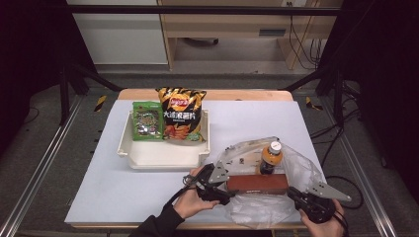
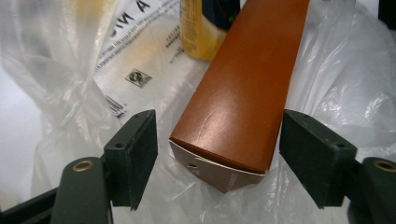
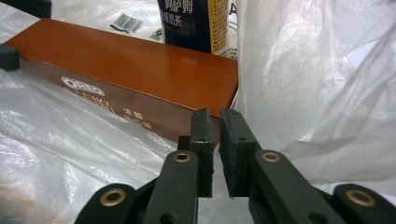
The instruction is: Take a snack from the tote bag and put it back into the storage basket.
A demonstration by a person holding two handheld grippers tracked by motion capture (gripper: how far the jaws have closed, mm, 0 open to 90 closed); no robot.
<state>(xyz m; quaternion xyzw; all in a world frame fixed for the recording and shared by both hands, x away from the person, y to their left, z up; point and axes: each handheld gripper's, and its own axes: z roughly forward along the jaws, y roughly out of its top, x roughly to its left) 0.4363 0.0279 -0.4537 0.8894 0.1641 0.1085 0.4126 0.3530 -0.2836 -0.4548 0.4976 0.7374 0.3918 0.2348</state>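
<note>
A long brown carton lies on its side inside a clear plastic bag at the table's front right. An orange-labelled bottle stands just behind it in the bag. My left gripper is at the carton's left end. In the left gripper view its jaws stand wide on either side of the carton's end without touching it, so the left gripper is open. My right gripper is at the carton's right end, low over the bag. The right gripper shows a narrow gap between its pads, and nothing visibly pinched.
A cream tray at the back left holds a black-and-yellow chips bag and a green snack packet. The white table cover ends close to the person's hands. Crumpled bag film rises beside the right gripper.
</note>
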